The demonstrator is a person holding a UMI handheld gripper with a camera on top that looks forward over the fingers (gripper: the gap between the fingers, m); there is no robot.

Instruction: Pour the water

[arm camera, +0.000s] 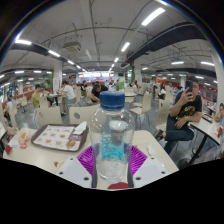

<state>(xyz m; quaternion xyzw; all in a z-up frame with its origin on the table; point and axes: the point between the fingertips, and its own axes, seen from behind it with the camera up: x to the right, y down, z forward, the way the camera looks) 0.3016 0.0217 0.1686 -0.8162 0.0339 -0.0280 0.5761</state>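
A: Where is the water bottle (113, 140) just now?

B: Upright and right in front of the camera, standing between the two pads (87, 157) of the gripper (113, 162). The jaws are open about as wide as the bottle itself; the purple pads sit at its lower sides. I'd say they have hold of it, though whether its base rests on the bench (70, 165) or hangs above it I cannot tell.

A: How should the step be done well?

B: My judgement: keep the grip firm and low on the body, since clear plastic gives and may slip. The blue cap (113, 100) looks to be still on, so it needs to come off before tilting. Then tip slowly toward a receiver and keep the mouth close over it.

A: And is there a receiver?

B: I see no plain cup. There's one tray (58, 137) to the left on the bench, holding small items too blurred to name.

A: Counts?

B: One bottle, one cap, one tray, two pads. Several people sit around in the hall; one person (183, 112) sits close on the right.
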